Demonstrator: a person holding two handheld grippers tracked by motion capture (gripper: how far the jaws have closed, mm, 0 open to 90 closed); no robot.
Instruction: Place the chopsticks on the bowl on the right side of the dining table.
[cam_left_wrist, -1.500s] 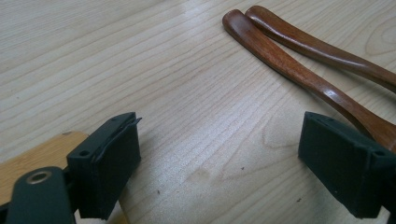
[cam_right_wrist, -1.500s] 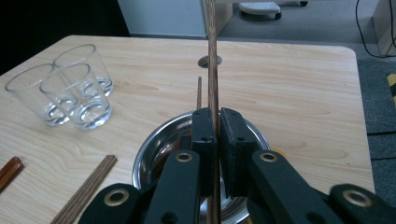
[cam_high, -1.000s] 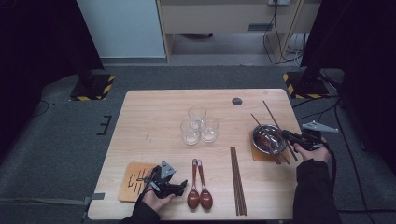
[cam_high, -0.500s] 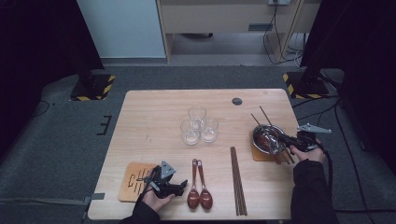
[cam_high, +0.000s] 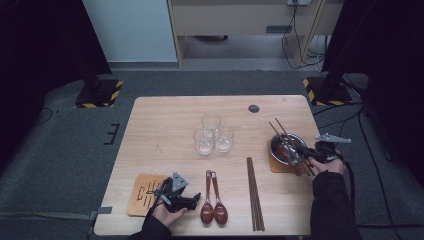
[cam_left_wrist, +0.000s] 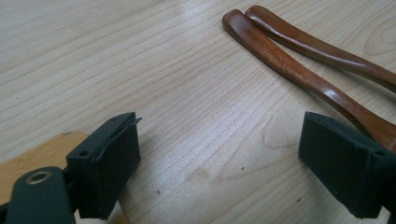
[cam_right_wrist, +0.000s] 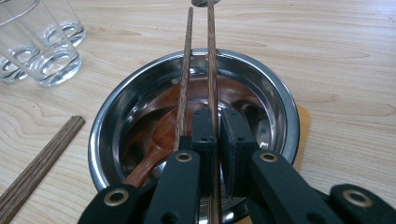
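Right gripper (cam_right_wrist: 212, 140): black jaws are pressed together on a pair of dark wooden chopsticks (cam_right_wrist: 198, 70), held above the round stainless-steel bowl (cam_right_wrist: 285, 116). One stick is clearly pinched between the pads; the other runs along the outside of one jaw, and whether it is gripped cannot be told. The tips are pointed toward 11 o'clock in the high view. A reddish-brown wooden spoon (cam_right_wrist: 156, 140) is already laid inside the bowl, which is seated on an orange-brown coaster (cam_high: 278, 165) at the table's 3 o'clock edge.

Left gripper (cam_left_wrist: 219, 163): jaws are spread apart, nothing between them, low over the light wooden table (cam_high: 165, 125) at 7 o'clock, beside a second orange coaster (cam_high: 142, 197).

Judged: setting partly done. Left untouched are two brown wooden spoons (cam_high: 212, 210) at 6 o'clock, another chopstick pair (cam_high: 254, 192) beside them, and three clear glasses (cam_high: 212, 135) at centre.
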